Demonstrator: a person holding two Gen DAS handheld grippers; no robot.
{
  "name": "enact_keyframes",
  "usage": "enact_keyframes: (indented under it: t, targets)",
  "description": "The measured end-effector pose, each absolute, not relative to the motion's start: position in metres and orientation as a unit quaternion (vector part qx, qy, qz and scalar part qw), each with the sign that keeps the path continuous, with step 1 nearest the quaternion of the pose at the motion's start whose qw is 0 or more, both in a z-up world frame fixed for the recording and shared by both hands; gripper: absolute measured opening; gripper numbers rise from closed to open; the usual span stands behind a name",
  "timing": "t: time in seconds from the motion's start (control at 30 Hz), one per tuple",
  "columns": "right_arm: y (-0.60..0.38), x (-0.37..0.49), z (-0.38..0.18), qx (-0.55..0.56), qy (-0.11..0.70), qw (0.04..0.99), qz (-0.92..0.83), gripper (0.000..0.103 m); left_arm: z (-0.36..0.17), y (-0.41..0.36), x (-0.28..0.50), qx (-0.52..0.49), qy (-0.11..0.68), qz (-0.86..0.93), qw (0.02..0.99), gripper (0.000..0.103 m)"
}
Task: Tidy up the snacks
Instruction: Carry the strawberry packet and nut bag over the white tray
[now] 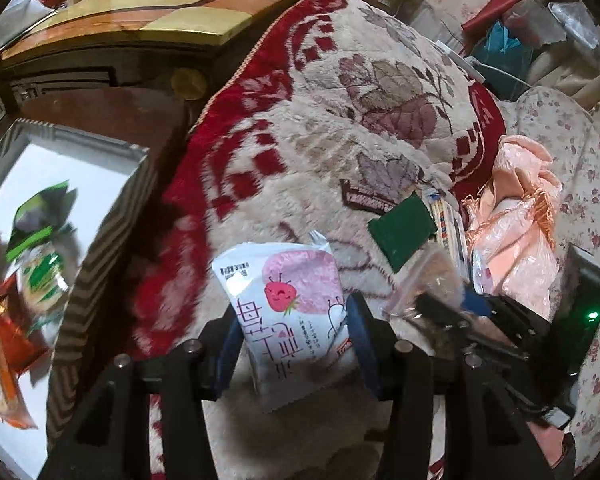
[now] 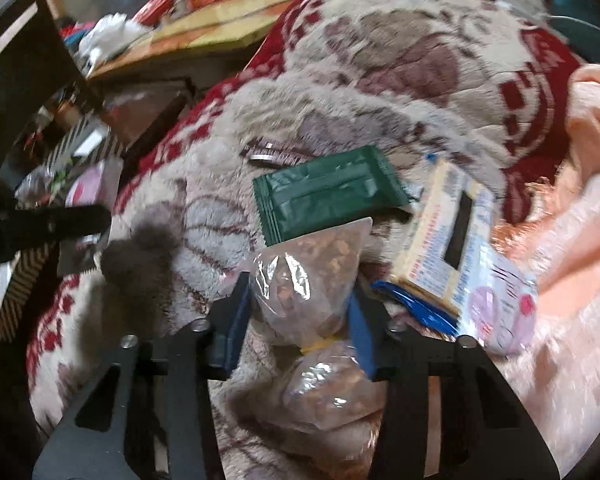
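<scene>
My left gripper [image 1: 294,322] is shut on a white snack packet with a pink strawberry print [image 1: 284,280] and holds it above the fluffy blanket [image 1: 340,120]. To its left stands an open white box with a striped rim [image 1: 100,236]; several snack packs [image 1: 36,276] lie inside it. My right gripper [image 2: 300,304] is shut on a clear bag of brown nuts [image 2: 312,256] tied with a yellow band. Just beyond that bag on the blanket lie a dark green packet [image 2: 328,192], a yellow-and-white packet [image 2: 448,240], a blue packet [image 2: 416,308] and a pink-and-white packet [image 2: 500,308].
A brown packet [image 2: 268,154] peeks out behind the green one. Crumpled pink cloth [image 1: 516,220] lies to the right of the snacks. A wooden table [image 1: 140,12] with red boxes stands behind the blanket, and a dark cabinet [image 1: 80,80] sits behind the box.
</scene>
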State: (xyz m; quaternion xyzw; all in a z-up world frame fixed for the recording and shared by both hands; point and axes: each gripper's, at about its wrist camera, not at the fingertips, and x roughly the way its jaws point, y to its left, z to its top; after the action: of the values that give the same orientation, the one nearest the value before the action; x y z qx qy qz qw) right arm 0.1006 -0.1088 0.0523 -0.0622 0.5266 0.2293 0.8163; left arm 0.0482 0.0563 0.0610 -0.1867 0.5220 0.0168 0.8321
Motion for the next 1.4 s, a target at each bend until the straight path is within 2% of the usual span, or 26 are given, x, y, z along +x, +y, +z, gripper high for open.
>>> enact_keyframes:
  t: [0.4, 0.8, 1.4]
  targets:
    - [-0.081, 0.041, 0.094, 0.029, 0.495, 0.828, 0.261, 0.04, 0.083, 0.081, -0.013, -0.149, 0.494, 0.057, 0.855, 0.053]
    - [-0.004, 0.008, 0.109, 0.01, 0.492, 0.809, 0.321, 0.04, 0.109, 0.14, -0.07, -0.132, 0.454, 0.125, 0.872, 0.053]
    - [0.089, 0.003, 0.13, -0.037, 0.483, 0.789, 0.379, 0.04, 0.098, 0.221, -0.12, -0.174, 0.446, 0.206, 0.854, 0.053]
